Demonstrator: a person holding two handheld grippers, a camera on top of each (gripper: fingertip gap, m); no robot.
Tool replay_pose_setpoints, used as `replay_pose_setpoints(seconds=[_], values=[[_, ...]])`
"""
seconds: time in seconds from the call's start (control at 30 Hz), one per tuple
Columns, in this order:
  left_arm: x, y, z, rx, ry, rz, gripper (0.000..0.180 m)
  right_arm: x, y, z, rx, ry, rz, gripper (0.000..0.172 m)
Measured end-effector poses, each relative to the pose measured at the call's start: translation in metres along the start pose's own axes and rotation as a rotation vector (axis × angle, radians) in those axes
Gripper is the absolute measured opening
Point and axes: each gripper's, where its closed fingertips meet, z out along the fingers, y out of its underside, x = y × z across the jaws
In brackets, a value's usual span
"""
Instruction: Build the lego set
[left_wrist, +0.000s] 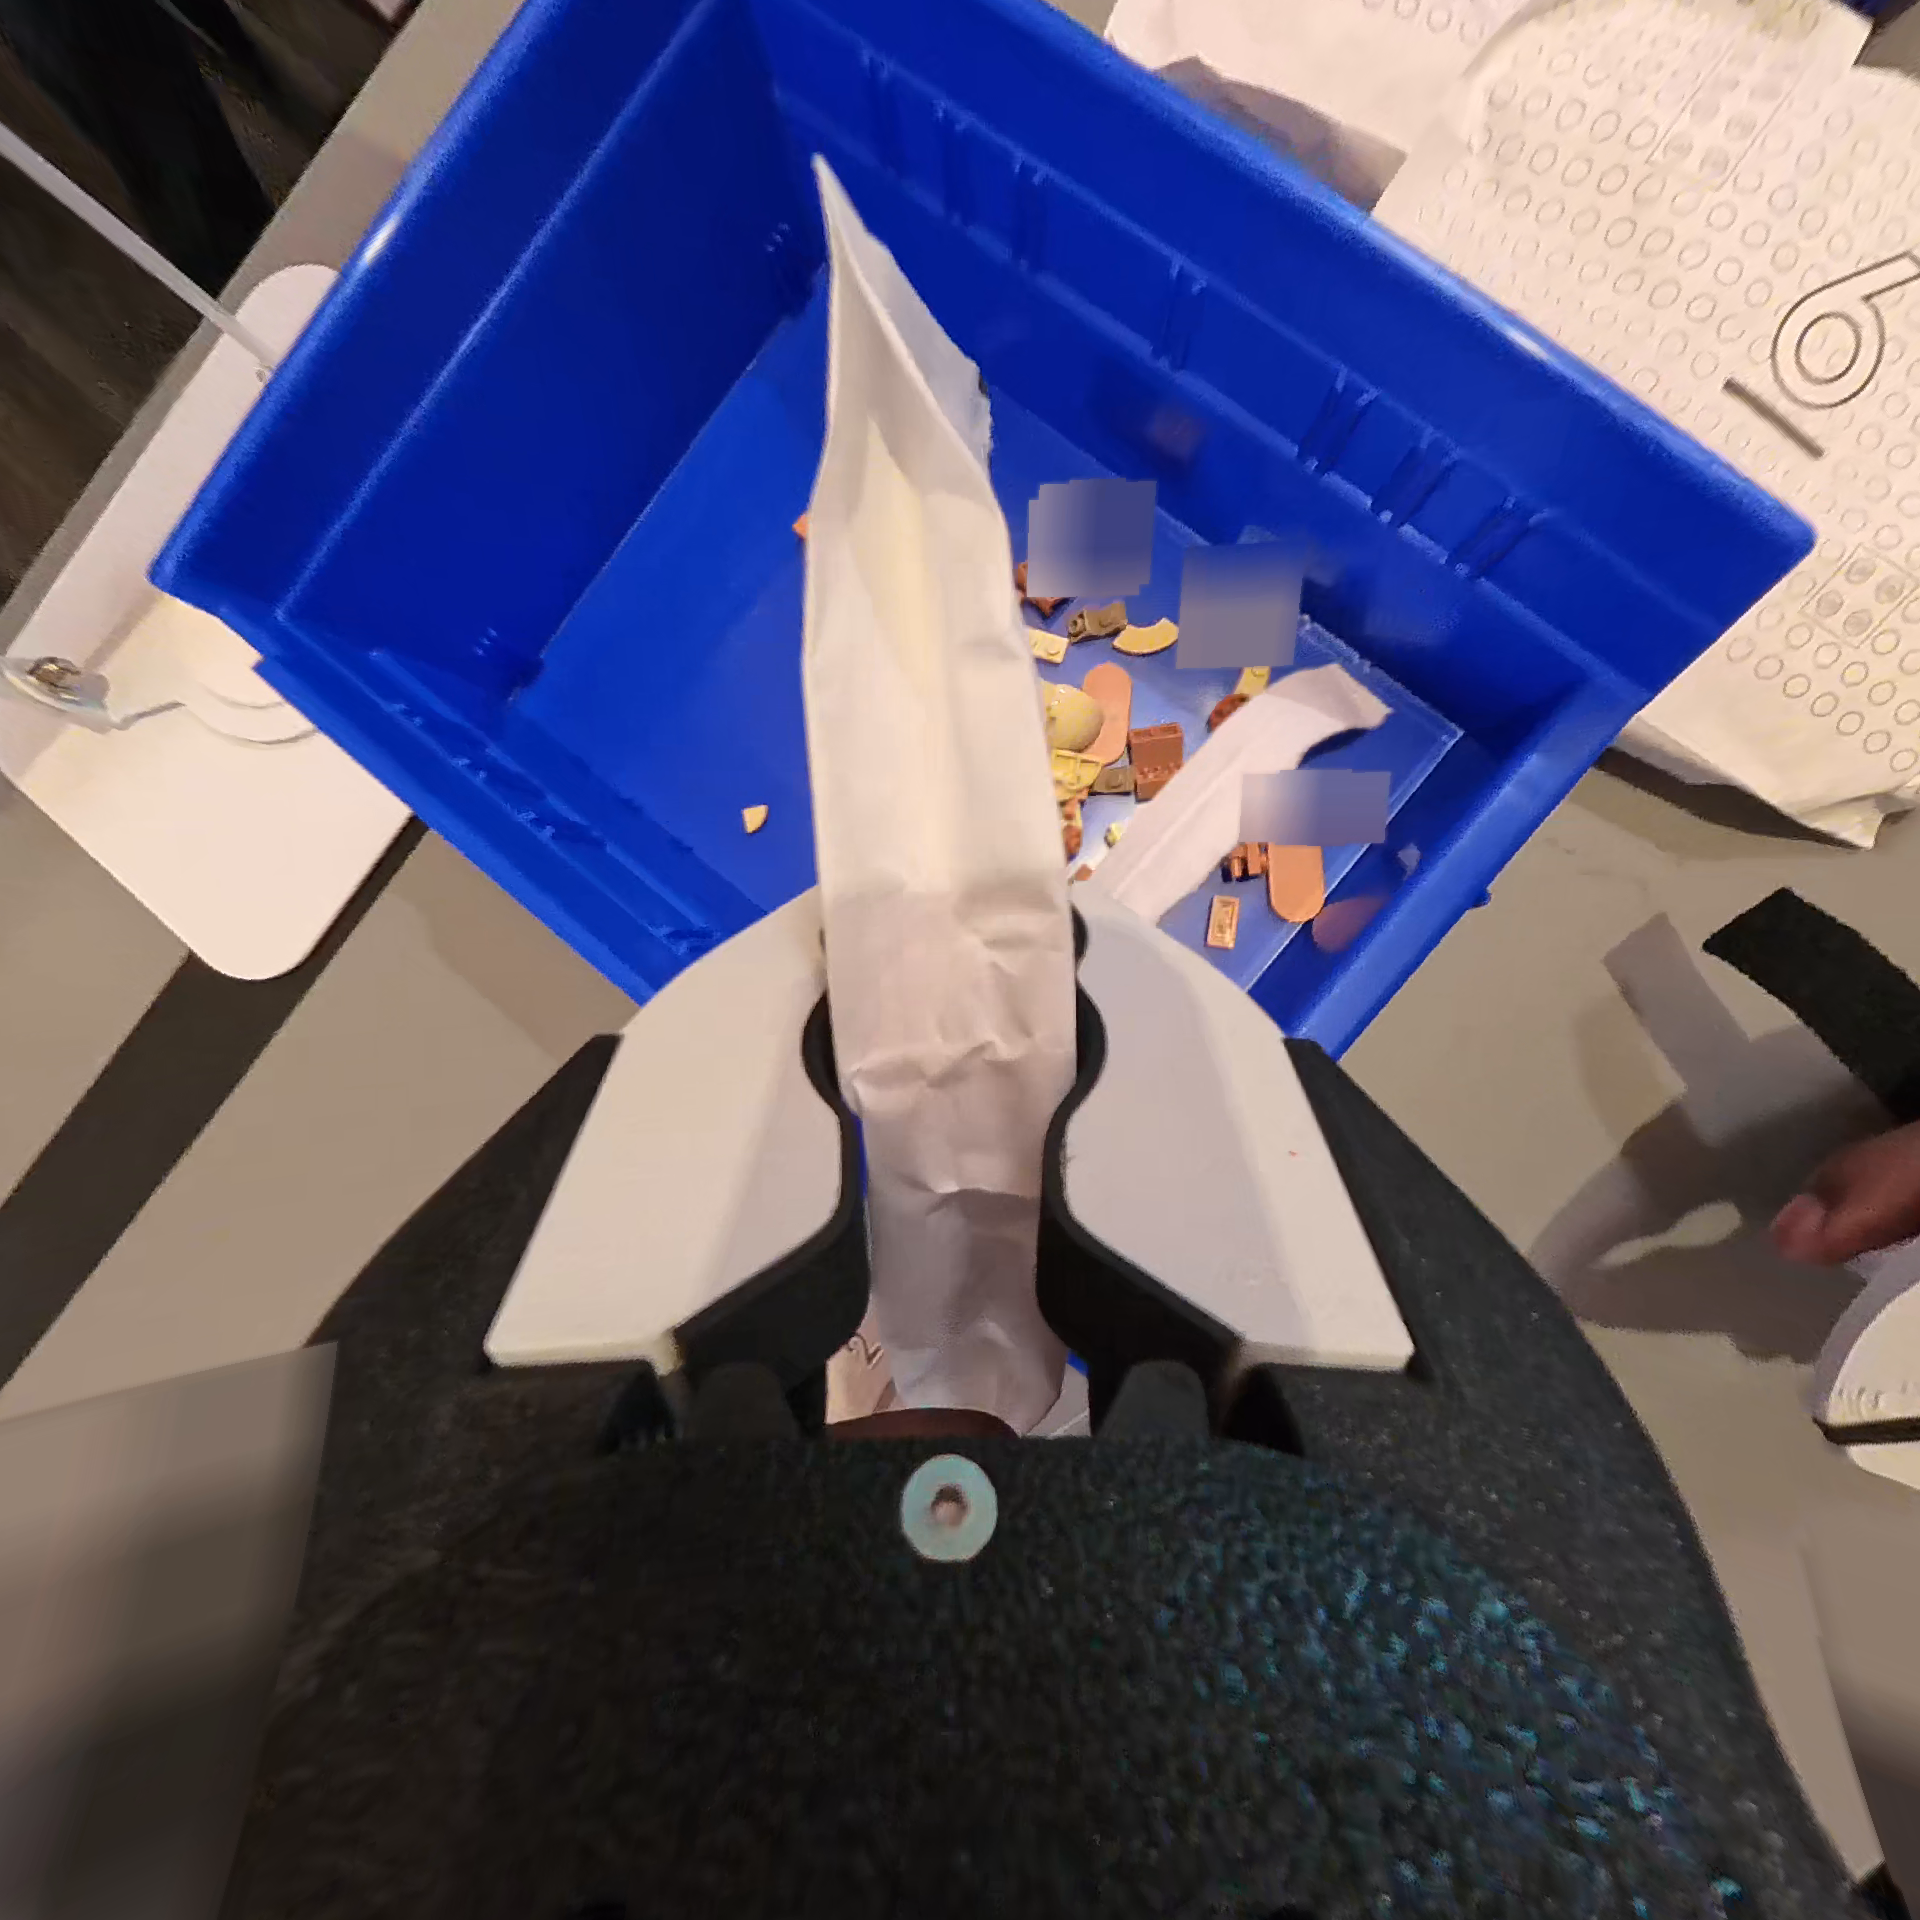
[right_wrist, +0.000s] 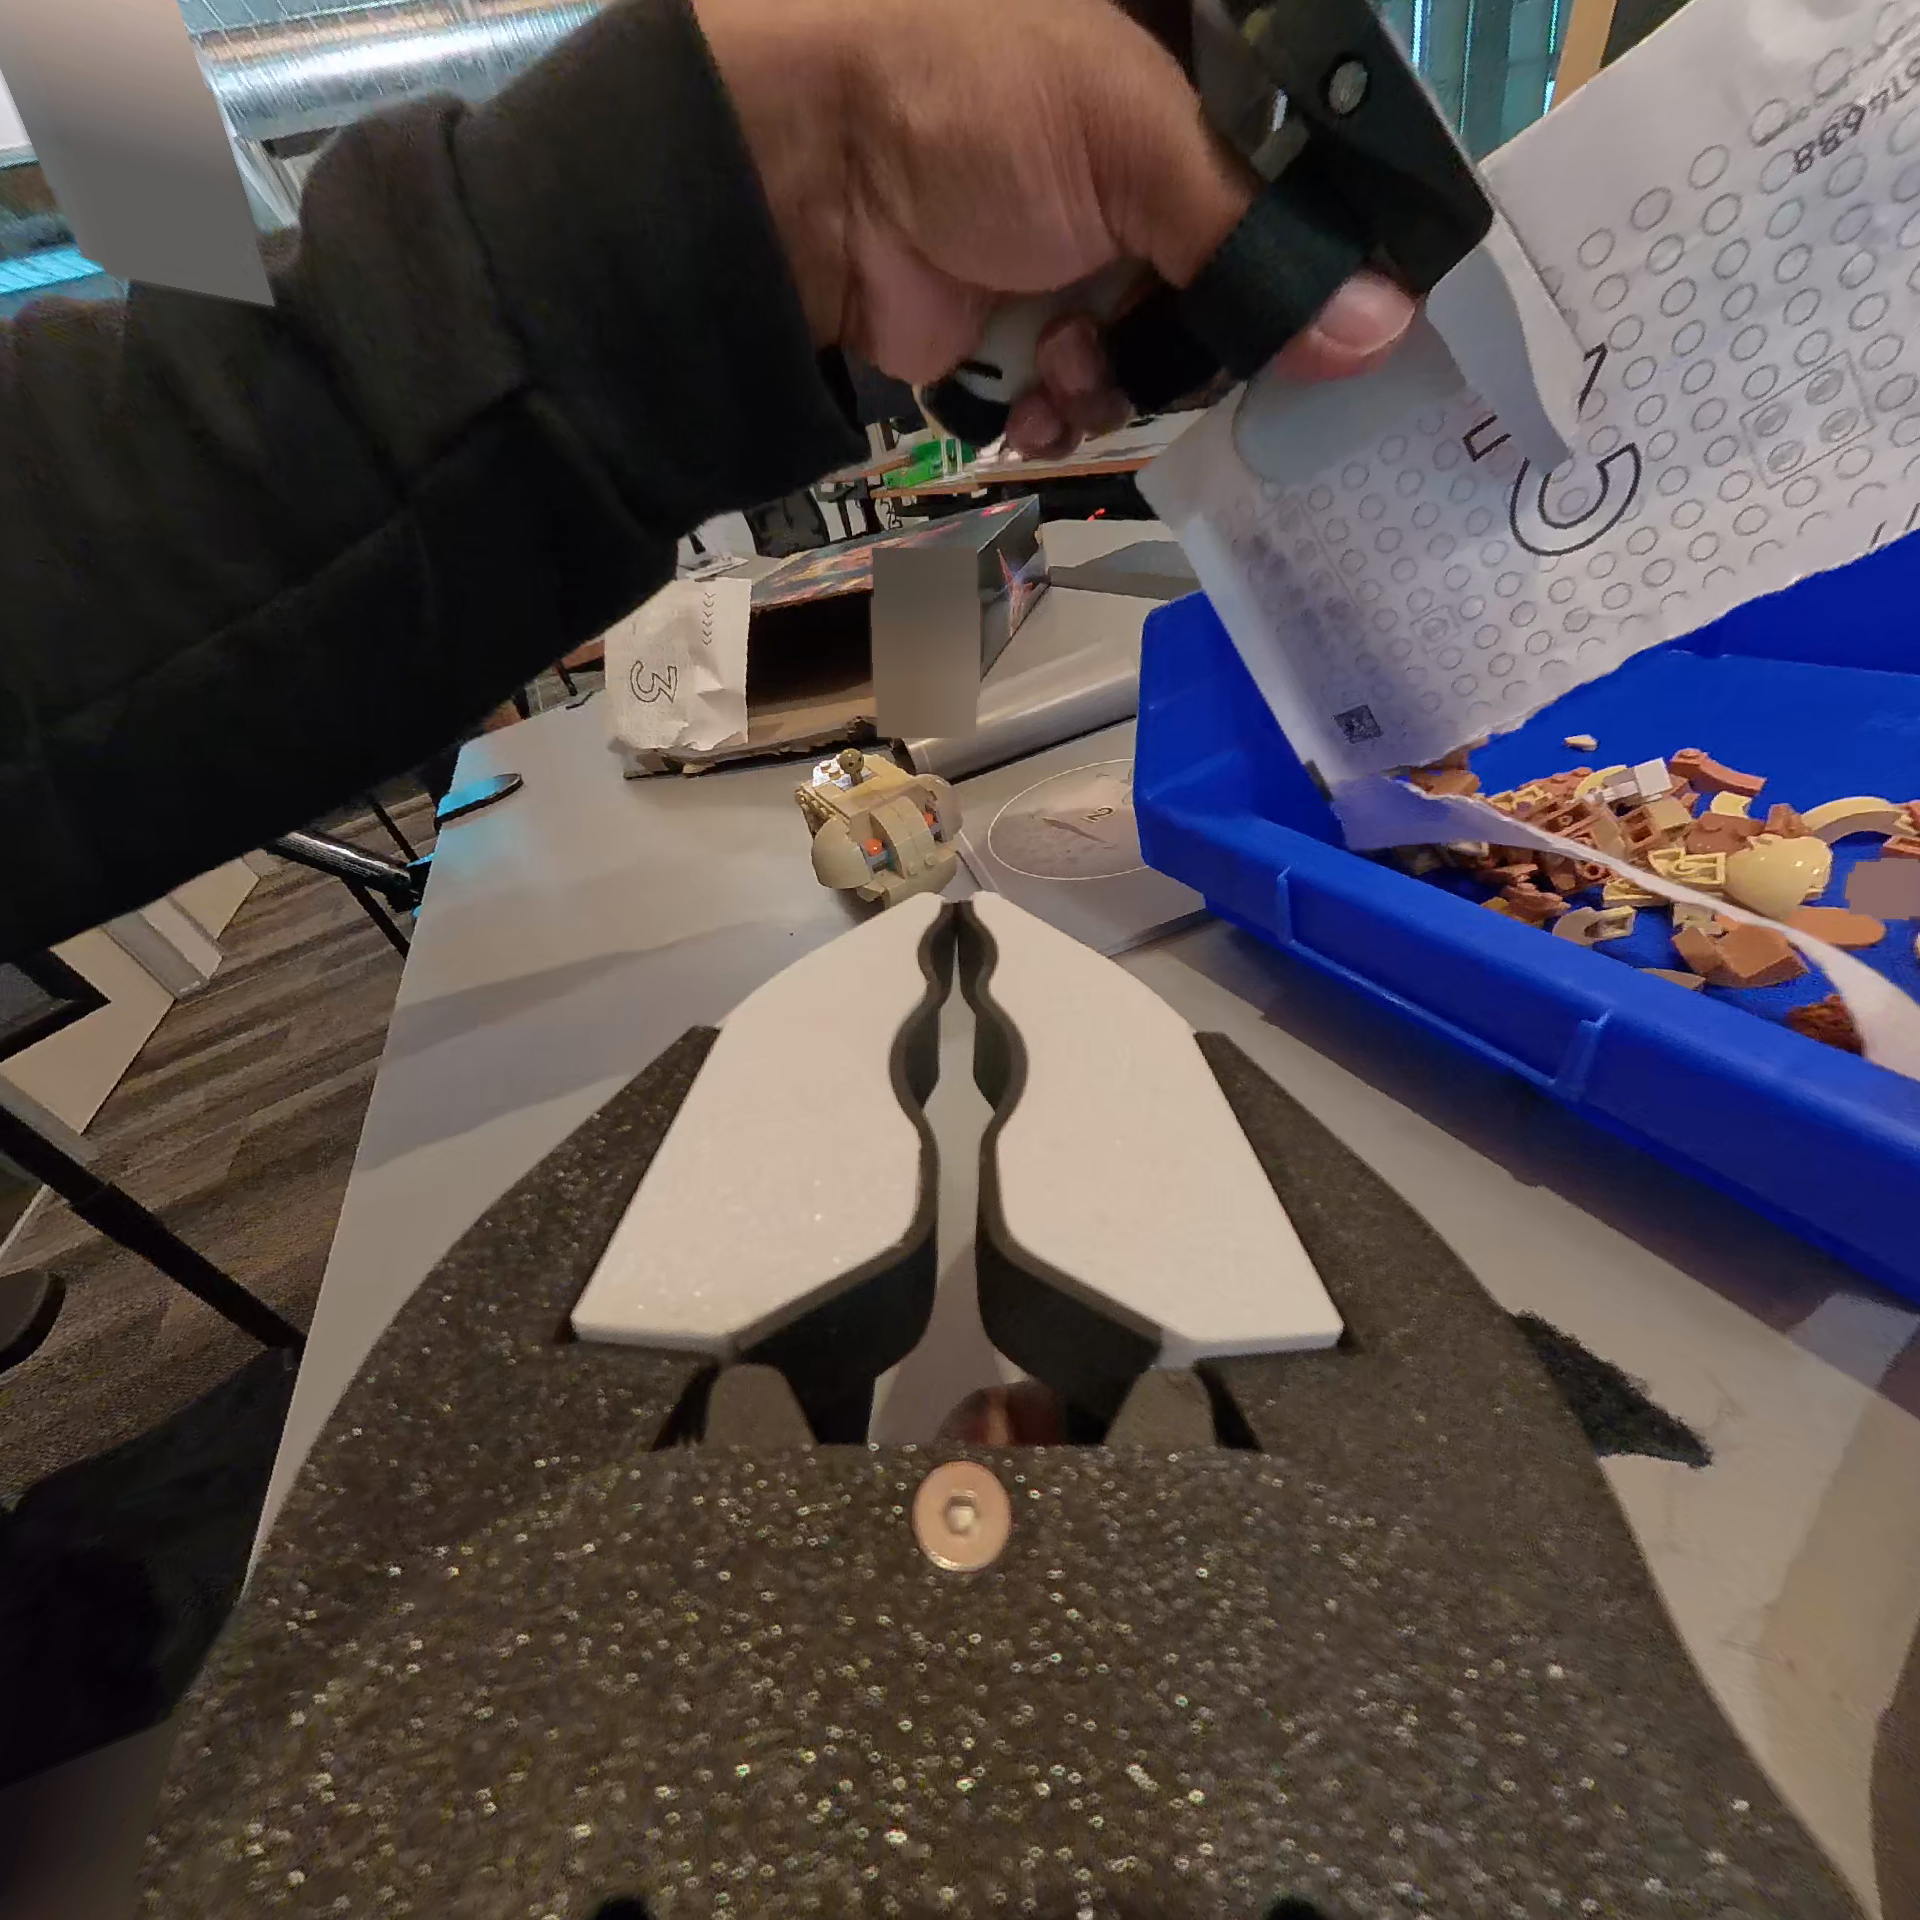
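My left gripper (left_wrist: 945, 925) is shut on a white paper bag (left_wrist: 925, 727), which sticks out forward over a blue plastic bin (left_wrist: 468, 416). The right wrist view shows the bag (right_wrist: 1662, 468) with its torn end hanging into the bin (right_wrist: 1455, 987), gripped by the tool in a person's hand (right_wrist: 987, 177). Several tan and brown toy bricks (left_wrist: 1122, 727) and a torn paper strip (left_wrist: 1226, 790) lie on the bin floor. My right gripper (right_wrist: 958, 906) is shut and empty, above the grey table just short of a small tan brick model (right_wrist: 883, 831).
Another white printed paper bag (left_wrist: 1662, 260) lies beyond the bin. A white flat stand (left_wrist: 208, 810) sits at the bin's left. A cardboard box (right_wrist: 831, 644), a numbered paper bag (right_wrist: 681, 675) and an open booklet (right_wrist: 1081, 831) lie farther back. The table edge (right_wrist: 416, 935) drops to the floor. The tips of one gripper are about 20 cm away from the tips of the other.
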Motion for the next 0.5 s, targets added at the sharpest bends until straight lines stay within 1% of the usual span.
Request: replay_pose_setpoints(seconds=[0.3, 0.5], values=[[-0.002, -0.01, -0.004, -0.192, -0.038, 0.192, 0.035, -0.001, 0.001, 0.0, -0.008, -0.007, -0.001, 0.0], [0.001, -0.014, 0.0, -0.258, -0.031, 0.247, 0.035, -0.002, 0.001, 0.001, -0.011, -0.011, 0.002, 0.0]])
